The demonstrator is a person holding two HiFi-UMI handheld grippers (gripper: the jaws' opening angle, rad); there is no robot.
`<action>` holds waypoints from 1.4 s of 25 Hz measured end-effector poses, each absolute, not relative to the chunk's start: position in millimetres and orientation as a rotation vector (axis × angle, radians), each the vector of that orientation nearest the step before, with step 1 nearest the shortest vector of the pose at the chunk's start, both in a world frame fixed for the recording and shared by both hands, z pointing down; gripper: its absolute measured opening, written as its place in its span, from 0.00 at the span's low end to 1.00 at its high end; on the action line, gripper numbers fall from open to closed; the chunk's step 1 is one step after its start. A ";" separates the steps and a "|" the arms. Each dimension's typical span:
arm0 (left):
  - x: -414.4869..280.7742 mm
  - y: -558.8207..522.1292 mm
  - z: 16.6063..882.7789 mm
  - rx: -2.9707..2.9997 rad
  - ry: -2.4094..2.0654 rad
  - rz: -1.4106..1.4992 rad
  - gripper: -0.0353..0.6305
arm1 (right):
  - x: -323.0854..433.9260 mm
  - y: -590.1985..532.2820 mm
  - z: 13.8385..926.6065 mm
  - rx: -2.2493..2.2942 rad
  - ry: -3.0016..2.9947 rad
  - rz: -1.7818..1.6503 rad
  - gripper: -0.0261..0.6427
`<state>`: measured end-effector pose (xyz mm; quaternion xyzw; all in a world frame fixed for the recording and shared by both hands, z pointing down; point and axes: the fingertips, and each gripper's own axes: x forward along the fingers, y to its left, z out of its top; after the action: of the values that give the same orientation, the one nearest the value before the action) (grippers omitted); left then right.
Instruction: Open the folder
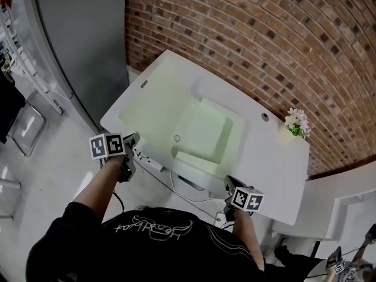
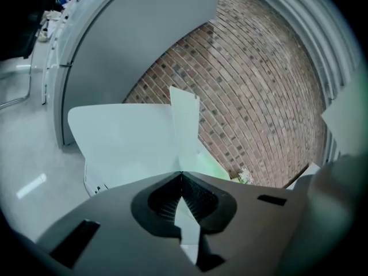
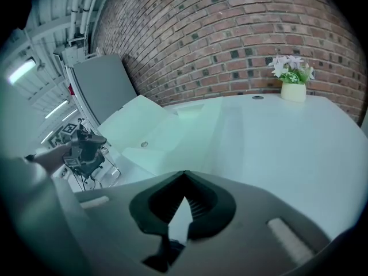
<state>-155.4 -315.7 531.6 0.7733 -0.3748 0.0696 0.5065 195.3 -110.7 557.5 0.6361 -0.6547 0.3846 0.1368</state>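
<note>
- Black shirt (image 1: 153, 239) fills the near edge of the head view, covering the person's arms down to the forearms.
- At far left, a grey panel (image 1: 82, 40) runs out of frame at the top.
- Left hand-held gripper (image 1: 132, 140) sits at the near left edge of the worktop (image 1: 276, 157). Its jaws are pressed together on a pale sheet that rises nearly edge-on from their tips. This is the cover of the folder (image 1: 202, 131), and its outline is hard to separate from the white surface.
- The folder lies open mid-worktop, pale green, with a small round stud (image 1: 177, 138) on it. Glare washes out its near edge.
- Right hand-held gripper (image 1: 230, 182) is at the folder's near right corner, jaw tips meeting. I cannot tell whether the pale sliver behind them is the folder.
- At far right, a flower pot (image 1: 296, 122) stands beside the brick wall (image 1: 264, 40).
</note>
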 end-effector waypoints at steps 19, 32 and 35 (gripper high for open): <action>-174.0 -328.8 581.9 1.588 -0.934 0.062 0.06 | 192.4 -110.0 556.1 1.818 -1.926 1.180 0.04; -180.4 -331.3 603.9 1.467 -1.015 0.041 0.06 | 192.2 -110.7 555.7 1.821 -1.946 1.175 0.04; -180.3 -331.5 600.8 1.460 -1.001 0.022 0.06 | 192.9 -111.9 556.0 1.828 -1.951 1.203 0.04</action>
<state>-180.3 -331.5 600.8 0.6383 -0.4375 0.0097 0.6334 192.9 -111.9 556.0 0.6201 -0.6618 0.4080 0.1050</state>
